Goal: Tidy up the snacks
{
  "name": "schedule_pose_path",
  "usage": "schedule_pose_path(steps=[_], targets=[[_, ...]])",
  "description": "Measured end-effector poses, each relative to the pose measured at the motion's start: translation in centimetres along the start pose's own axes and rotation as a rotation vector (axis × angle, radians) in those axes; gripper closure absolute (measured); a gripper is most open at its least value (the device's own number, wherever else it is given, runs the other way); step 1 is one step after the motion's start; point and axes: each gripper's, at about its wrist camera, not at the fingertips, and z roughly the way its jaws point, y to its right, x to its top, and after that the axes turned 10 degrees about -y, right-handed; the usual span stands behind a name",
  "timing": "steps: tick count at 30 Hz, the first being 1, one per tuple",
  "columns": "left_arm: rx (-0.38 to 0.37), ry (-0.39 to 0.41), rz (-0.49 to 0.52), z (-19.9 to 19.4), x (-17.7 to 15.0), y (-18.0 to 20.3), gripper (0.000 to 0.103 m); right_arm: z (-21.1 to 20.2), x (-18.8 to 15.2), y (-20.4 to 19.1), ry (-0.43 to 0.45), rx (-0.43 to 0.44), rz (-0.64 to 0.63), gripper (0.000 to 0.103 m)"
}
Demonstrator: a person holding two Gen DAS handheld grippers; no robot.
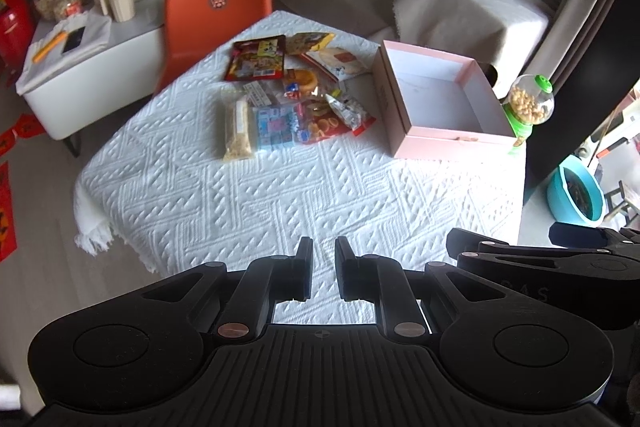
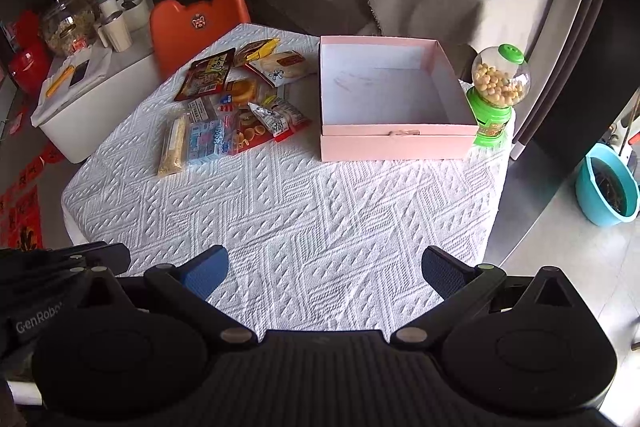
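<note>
Black fingers [image 1: 306,273] of the left gripper [image 1: 323,269] stand nearest in the left wrist view, drawn narrow with only a slim gap between them and nothing held. Under and beyond them spreads the tabletop [image 1: 280,195], covered in a white textured cloth. Part of the right gripper shows just to the right of the left one.

In the right wrist view the right gripper [image 2: 325,269] has its fingers [image 2: 204,273] spread wide, also holding nothing, and they hang over the near edge of the same cloth.

Well ahead of the left fingers and slightly to their left lies the snack pile [image 1: 292,91], a loose heap of packets touching and overlapping one another. A long pale snack bar [image 1: 239,129] lies at the pile's left edge, a blue packet [image 1: 274,129] just beside it, and a dark red packet [image 1: 256,58] at the far side. From the right fingers the same pile [image 2: 236,99] sits ahead and to the left.

Just right of the pile stands an open pink box [image 1: 440,143] with a white interior; seen from the right fingers it is straight ahead [image 2: 394,147]. Touching or nearly touching its right side stands a green candy dispenser [image 2: 496,99] with a clear globe of pale round pieces.

Beyond the tabletop's far left corner is an orange chair [image 1: 218,11].
</note>
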Motion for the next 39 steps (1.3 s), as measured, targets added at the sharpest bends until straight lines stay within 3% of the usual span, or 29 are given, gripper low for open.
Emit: schedule_pose_path(steps=[32, 39], targets=[[0.01, -0.02, -0.034, 1.6, 0.7, -1.1, 0.087, 1.2, 0.5, -0.7, -0.026, -0.004, -0.024, 0.0], [-0.088, -0.054, -0.094, 4.0, 2.4, -2.2, 0.087, 2.4, 1.6, -0.5, -0.042, -0.017, -0.02, 0.0]])
